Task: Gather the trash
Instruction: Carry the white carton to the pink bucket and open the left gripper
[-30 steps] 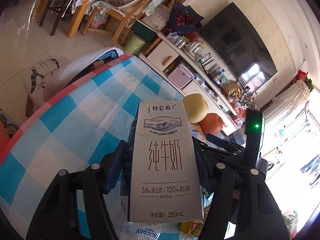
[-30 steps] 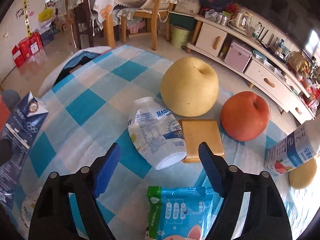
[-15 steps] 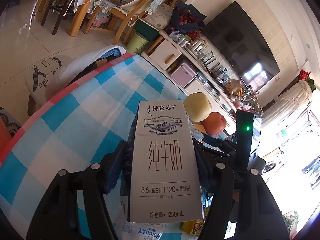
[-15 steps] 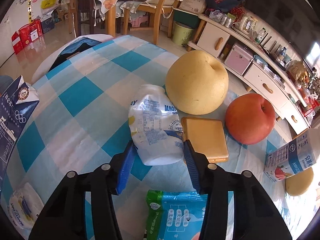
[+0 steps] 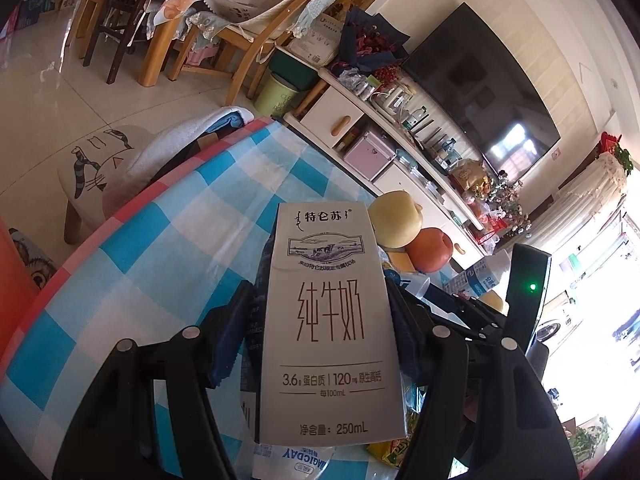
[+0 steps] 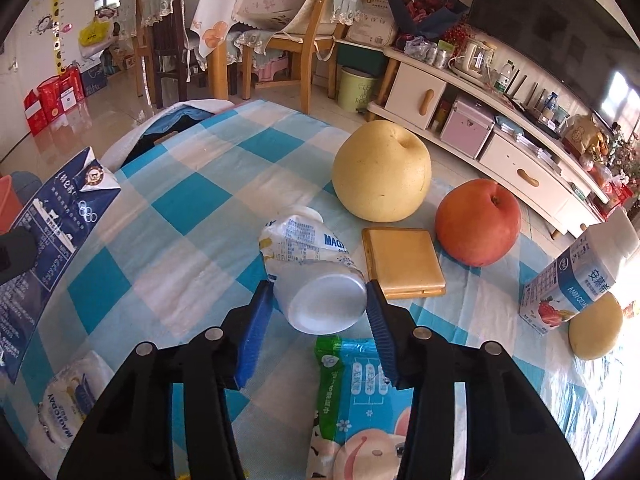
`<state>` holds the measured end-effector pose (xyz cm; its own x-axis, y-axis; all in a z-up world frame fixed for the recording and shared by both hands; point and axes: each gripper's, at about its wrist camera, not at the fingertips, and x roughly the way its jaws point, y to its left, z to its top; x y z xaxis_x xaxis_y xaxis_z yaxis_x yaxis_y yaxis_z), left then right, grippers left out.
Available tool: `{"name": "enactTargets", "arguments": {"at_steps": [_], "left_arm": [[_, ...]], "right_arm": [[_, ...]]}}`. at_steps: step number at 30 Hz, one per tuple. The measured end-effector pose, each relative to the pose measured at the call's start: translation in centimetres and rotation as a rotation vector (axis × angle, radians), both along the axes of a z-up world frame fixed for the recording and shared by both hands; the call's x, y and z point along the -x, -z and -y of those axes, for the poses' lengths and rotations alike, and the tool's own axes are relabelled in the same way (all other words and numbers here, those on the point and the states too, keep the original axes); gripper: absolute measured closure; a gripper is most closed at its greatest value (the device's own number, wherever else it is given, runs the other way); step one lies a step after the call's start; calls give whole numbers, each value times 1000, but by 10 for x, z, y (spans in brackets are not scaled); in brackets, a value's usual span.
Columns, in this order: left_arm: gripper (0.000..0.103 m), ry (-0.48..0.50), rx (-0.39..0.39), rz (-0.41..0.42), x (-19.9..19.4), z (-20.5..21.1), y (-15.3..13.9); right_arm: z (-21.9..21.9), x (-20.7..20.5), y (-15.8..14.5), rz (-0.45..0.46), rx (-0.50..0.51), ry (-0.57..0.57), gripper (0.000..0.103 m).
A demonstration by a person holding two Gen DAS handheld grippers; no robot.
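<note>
My left gripper (image 5: 320,320) is shut on a grey 250 mL milk carton (image 5: 326,320) and holds it upright above the blue-checked table (image 5: 160,248); the carton also shows at the left of the right wrist view (image 6: 52,216). My right gripper (image 6: 318,312) is shut on a white yogurt bottle (image 6: 312,264), its base toward the camera, tilted up off the table (image 6: 192,200).
On the table are a yellow pear (image 6: 382,176), a red apple (image 6: 478,222), a tan flat box (image 6: 404,260), a small drink carton (image 6: 576,280), a wet-wipe pack (image 6: 360,400) and another yogurt bottle (image 6: 68,400). A green bin (image 6: 356,88) stands on the floor beyond.
My right gripper went from wide open to closed on the yogurt bottle and tipped its base up. My left gripper kept the milk carton and rose slightly.
</note>
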<state>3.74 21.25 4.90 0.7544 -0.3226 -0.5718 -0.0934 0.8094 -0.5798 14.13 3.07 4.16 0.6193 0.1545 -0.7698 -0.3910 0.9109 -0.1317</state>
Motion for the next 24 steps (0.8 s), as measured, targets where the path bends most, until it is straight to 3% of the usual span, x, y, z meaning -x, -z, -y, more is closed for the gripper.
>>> {"name": "enactTargets", "arguments": {"at_steps": [15,24], "left_arm": [[38,-33,-6,37,25,-18,-14],[38,-92,26,86,50,-47,-30]], "right_arm": [[1,76,-38,46,-82,15,54],[-37,121,-69,34,-214,-50,54]]}}
